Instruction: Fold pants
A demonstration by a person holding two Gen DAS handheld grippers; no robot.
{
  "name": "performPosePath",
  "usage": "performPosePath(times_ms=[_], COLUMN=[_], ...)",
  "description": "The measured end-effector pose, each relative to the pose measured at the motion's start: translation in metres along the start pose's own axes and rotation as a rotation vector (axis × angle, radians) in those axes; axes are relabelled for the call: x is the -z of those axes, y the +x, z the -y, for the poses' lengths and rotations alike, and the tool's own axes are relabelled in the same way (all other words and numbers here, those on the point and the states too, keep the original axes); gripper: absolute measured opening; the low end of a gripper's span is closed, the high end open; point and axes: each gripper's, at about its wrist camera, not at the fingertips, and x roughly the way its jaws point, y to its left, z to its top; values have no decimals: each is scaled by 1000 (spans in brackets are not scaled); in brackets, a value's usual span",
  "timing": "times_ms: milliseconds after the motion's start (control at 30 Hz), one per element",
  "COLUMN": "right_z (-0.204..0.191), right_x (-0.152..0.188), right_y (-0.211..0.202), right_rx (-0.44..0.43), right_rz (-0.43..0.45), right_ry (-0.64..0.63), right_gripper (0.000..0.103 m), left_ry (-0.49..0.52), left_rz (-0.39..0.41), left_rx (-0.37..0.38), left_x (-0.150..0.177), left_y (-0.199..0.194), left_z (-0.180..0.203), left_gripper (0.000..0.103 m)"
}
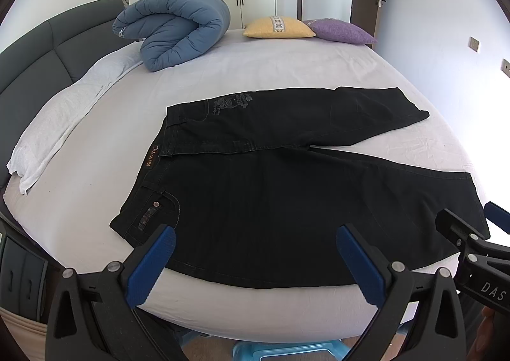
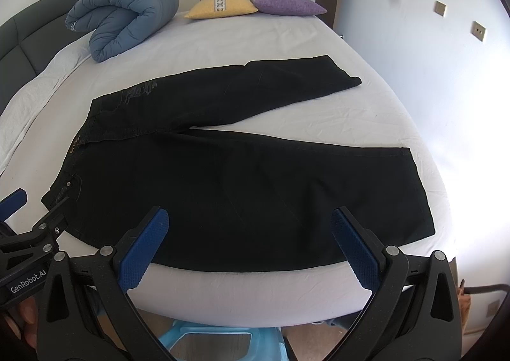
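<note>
Black pants (image 1: 261, 182) lie flat on the white bed (image 1: 255, 68), waistband to the left, two legs spread apart to the right; they also show in the right wrist view (image 2: 242, 182). My left gripper (image 1: 255, 256) is open and empty, above the near edge of the pants close to the waist end. My right gripper (image 2: 248, 236) is open and empty, above the near edge of the near leg. The right gripper also shows at the right edge of the left wrist view (image 1: 471, 233). The left gripper shows at the left edge of the right wrist view (image 2: 35, 217).
A rolled blue duvet (image 1: 175, 29) lies at the far left of the bed, with a yellow pillow (image 1: 279, 28) and a purple pillow (image 1: 342, 31) at the far edge. A white towel (image 1: 57, 125) lies along the dark headboard (image 1: 38, 52). A blue stool (image 2: 220, 342) stands below the bed's near edge.
</note>
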Motion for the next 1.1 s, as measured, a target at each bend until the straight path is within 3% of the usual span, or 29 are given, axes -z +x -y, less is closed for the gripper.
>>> performPosePath(times_ms=[1100], right_z=[-10], right_x=[10], right_y=[8], right_rx=[-8], right_rz=[-12], right_ry=[-5], right_gripper=[103], left_ry=[7], left_rz=[-9], left_rx=[-2], left_x=[8], left_y=[5], left_z=[-1], left_gripper=[103])
